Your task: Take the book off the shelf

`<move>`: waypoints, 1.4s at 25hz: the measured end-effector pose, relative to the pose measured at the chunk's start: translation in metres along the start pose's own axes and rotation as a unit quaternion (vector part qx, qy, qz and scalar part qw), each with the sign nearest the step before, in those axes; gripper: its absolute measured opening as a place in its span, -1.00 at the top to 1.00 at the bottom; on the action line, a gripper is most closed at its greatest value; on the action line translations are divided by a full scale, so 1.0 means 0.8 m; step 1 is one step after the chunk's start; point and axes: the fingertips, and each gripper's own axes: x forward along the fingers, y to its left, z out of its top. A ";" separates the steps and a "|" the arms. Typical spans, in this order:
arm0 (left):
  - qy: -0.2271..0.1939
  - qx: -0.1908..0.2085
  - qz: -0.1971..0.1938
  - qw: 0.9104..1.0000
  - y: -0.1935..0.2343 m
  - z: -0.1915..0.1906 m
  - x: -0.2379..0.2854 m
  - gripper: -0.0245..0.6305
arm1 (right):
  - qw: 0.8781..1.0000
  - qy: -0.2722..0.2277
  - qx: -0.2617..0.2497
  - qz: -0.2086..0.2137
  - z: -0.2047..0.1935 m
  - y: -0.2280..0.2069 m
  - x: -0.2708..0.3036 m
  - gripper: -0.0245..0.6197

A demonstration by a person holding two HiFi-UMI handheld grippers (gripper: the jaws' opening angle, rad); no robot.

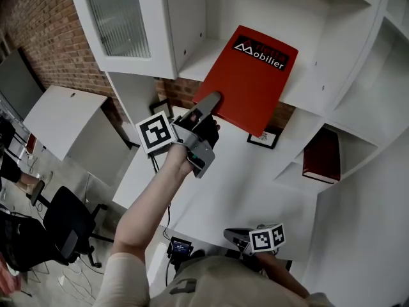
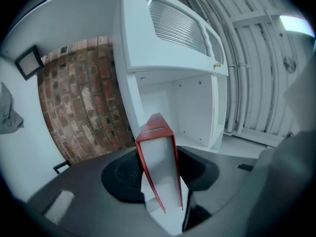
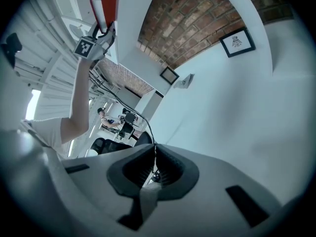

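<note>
Up at the white shelf [image 1: 198, 53], one red book [image 1: 252, 75] tilts outward in the left claw [image 1: 209, 102].
Its near lower corner sits between that claw's jaws, which stand partly closed and press on its covers, so the slant looks like the way to draw it clear of the far compartment; whether it touches the shelf I cannot tell. The right claw [image 1: 235, 235] hangs low and near, jaws fully together on nothing, probably kept aside because one grip is enough. Counted: two books, the gripped one and a darker red book [image 1: 321, 157] in a lower right compartment; two claws; two framed pictures [image 1: 264, 137] on the wall; one ribbed-glass door [image 1: 118, 18] at the left.
</note>
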 end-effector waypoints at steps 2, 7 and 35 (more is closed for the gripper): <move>-0.008 -0.010 -0.004 1.000 0.001 -0.001 -0.007 0.38 | 1.000 0.000 0.001 -0.001 0.000 0.000 0.000 0.90; -0.020 -0.019 -0.003 1.000 0.003 -0.015 -0.033 0.40 | 1.000 -0.003 -0.002 0.000 -0.013 0.003 0.009 0.90; -0.076 -0.083 -0.028 0.993 -0.006 -0.026 -0.134 0.44 | 1.000 -0.015 0.000 -0.018 -0.003 0.011 -0.004 0.90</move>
